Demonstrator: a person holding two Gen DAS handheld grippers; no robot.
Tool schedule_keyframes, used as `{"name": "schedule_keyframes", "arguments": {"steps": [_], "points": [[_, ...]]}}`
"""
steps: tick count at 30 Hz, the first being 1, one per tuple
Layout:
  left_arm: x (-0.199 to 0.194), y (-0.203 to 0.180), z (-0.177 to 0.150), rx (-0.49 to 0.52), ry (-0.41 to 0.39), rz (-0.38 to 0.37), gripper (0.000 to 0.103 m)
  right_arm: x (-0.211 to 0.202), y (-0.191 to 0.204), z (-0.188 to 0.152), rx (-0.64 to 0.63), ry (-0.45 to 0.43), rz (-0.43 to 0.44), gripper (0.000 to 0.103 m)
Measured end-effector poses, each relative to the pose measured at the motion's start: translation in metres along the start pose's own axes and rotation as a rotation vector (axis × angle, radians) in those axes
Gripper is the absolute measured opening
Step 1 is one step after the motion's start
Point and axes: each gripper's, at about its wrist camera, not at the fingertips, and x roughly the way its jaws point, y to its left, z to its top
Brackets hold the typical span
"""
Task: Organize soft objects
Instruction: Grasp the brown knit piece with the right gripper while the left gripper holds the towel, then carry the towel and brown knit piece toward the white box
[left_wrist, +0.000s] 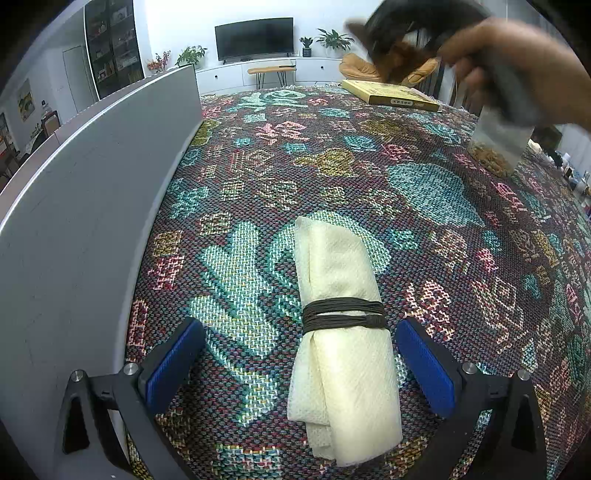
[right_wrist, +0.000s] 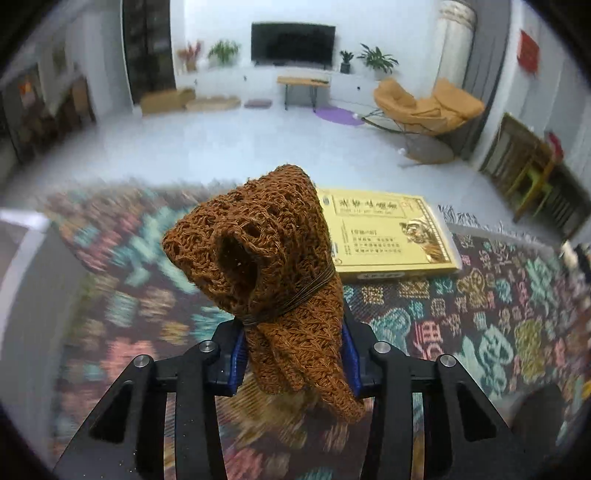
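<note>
Right tool (right_wrist: 293, 354) grips one brown knit bundle (right_wrist: 269, 273); one cream roll (left_wrist: 341, 317) lies apart.

Both grippers (left_wrist: 299, 363) (right_wrist: 293, 363) have black slotted finger arms with 2 silver screws each; pads (left_wrist: 168, 369) are ribbed blue.

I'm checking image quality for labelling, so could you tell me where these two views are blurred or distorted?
Left wrist view: cream roll and tablecloth sharp, the person's hand smeared; fisheye bends the grey panel. Right wrist view: brown knit bundle crisp in the right claw, the cloth at left streaked.
</note>
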Motion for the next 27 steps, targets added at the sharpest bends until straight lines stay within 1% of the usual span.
{"name": "schedule_keyframes", "arguments": {"steps": [2, 5, 6, 8, 10, 12, 13, 15, 16, 17, 20, 21, 22, 23, 24, 25, 26, 27], "points": [[0.000, 0.000, 0.000, 0.000, 0.000, 0.000, 0.103, -0.042, -0.016, 0.001, 0.052, -0.032, 0.051, 0.044], [0.000, 0.000, 0.000, 0.000, 0.000, 0.000, 0.103, -0.083, -0.035, 0.015, 0.102, -0.074, 0.085, 0.044], [0.000, 0.000, 0.000, 0.000, 0.000, 0.000, 0.103, -0.107, -0.047, 0.010, 0.112, -0.093, 0.071, 0.045], [0.000, 0.000, 0.000, 0.000, 0.000, 0.000, 0.103, -0.137, -0.074, 0.006, 0.124, -0.119, 0.027, 0.045], [0.000, 0.000, 0.000, 0.000, 0.000, 0.000, 0.103, -0.155, -0.102, -0.001, 0.144, -0.129, -0.029, 0.045], [0.000, 0.000, 0.000, 0.000, 0.000, 0.000, 0.103, -0.164, -0.139, -0.012, 0.182, -0.124, -0.102, 0.045], [0.000, 0.000, 0.000, 0.000, 0.000, 0.000, 0.103, -0.163, -0.159, -0.019, 0.208, -0.116, -0.139, 0.045], [0.000, 0.000, 0.000, 0.000, 0.000, 0.000, 0.103, -0.153, -0.194, -0.038, 0.242, -0.071, -0.232, 0.045], [0.000, 0.000, 0.000, 0.000, 0.000, 0.000, 0.103, -0.145, -0.205, -0.046, 0.244, -0.047, -0.276, 0.045], [0.000, 0.000, -0.001, 0.000, 0.000, 0.000, 0.103, -0.130, -0.219, -0.057, 0.235, -0.004, -0.335, 0.045], [0.000, 0.000, 0.000, 0.000, 0.000, 0.000, 0.103, -0.092, -0.246, -0.082, 0.245, 0.080, -0.444, 0.045], [0.000, 0.000, 0.000, 0.000, 0.000, 0.000, 0.103, -0.077, -0.253, -0.092, 0.238, 0.109, -0.496, 0.045], [0.000, 0.000, 0.000, 0.000, 0.000, 0.000, 0.103, -0.064, -0.255, -0.097, 0.220, 0.122, -0.539, 0.046], [0.000, 0.000, 0.000, 0.000, 0.000, 0.000, 0.103, -0.051, -0.254, -0.100, 0.196, 0.132, -0.573, 0.050], [0.000, 0.000, 0.000, 0.000, 0.000, 0.000, 0.103, -0.043, -0.254, -0.110, 0.159, 0.154, -0.597, 0.059], [0.000, 0.000, 0.000, 0.000, 0.000, 0.000, 0.103, -0.030, -0.253, -0.117, 0.145, 0.178, -0.577, 0.062], [0.000, 0.000, 0.000, 0.000, 0.000, 0.000, 0.103, -0.016, -0.256, -0.120, 0.150, 0.209, -0.533, 0.063], [0.000, 0.000, 0.000, 0.000, 0.000, 0.000, 0.103, -0.005, -0.253, -0.125, 0.171, 0.242, -0.470, 0.071]]}}
